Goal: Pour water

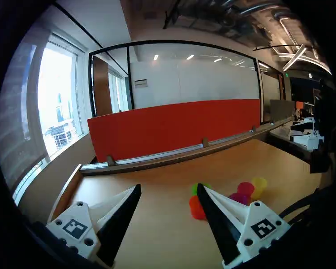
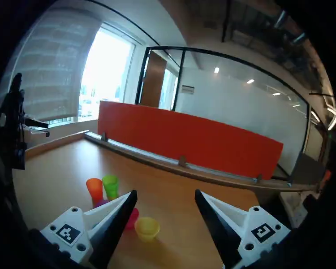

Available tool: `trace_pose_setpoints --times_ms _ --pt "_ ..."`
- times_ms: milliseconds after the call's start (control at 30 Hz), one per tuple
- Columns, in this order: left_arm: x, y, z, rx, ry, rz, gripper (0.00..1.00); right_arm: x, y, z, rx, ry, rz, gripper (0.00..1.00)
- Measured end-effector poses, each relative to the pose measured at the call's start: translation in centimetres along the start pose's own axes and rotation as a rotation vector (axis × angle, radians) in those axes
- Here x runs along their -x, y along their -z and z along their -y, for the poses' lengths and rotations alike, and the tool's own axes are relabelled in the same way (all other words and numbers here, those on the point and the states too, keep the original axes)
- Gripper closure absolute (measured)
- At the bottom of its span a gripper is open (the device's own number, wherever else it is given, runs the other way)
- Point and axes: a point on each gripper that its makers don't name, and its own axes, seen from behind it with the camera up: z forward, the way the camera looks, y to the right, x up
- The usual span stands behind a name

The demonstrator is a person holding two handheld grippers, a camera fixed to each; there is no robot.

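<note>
L hand-held gripper (image 1: 168, 186) released, R hand-held gripper (image 2: 165, 192) released, orange cup (image 2: 95, 189) upright, mouth up

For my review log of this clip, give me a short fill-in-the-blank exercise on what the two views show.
1. The left gripper and the right gripper are both ___, holding nothing.
2. In the right gripper view, the green cup stands right beside the ___ one.
3. The yellow cup sits on a ___ table.
Missing words: open; orange; wooden.
</note>
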Motion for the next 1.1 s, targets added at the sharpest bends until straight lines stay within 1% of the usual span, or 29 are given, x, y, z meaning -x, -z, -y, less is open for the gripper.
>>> trace_pose_setpoints --times_ms 167,367,467,667,867,1100 --pt "0.8 0.0 -0.6 0.026 0.005 0.021 0.08 0.3 -0.3 0.6 -0.036 0.009 0.024 0.00" --pt "2.0 0.0 -1.0 0.051 -0.012 0.058 0.08 0.9 -0.8 1.3 -0.075 0.023 0.049 0.00" --pt "2.6 0.0 -1.2 0.061 -0.017 0.071 0.08 1.2 -0.9 2.0 -0.107 0.039 0.063 0.00" --pt "3.3 -0.1 -1.5 0.071 -0.003 0.085 0.08 1.6 -1.2 2.7 -0.145 0.063 0.083 0.00" --pt "3.7 -0.1 -1.6 0.071 -0.001 0.092 0.08 1.8 -1.6 3.6 -0.176 0.078 0.094 0.00" --pt "4.5 0.0 -2.5 0.092 -0.004 0.107 0.08 2.1 -2.0 4.1 -0.200 0.093 0.107 0.00"
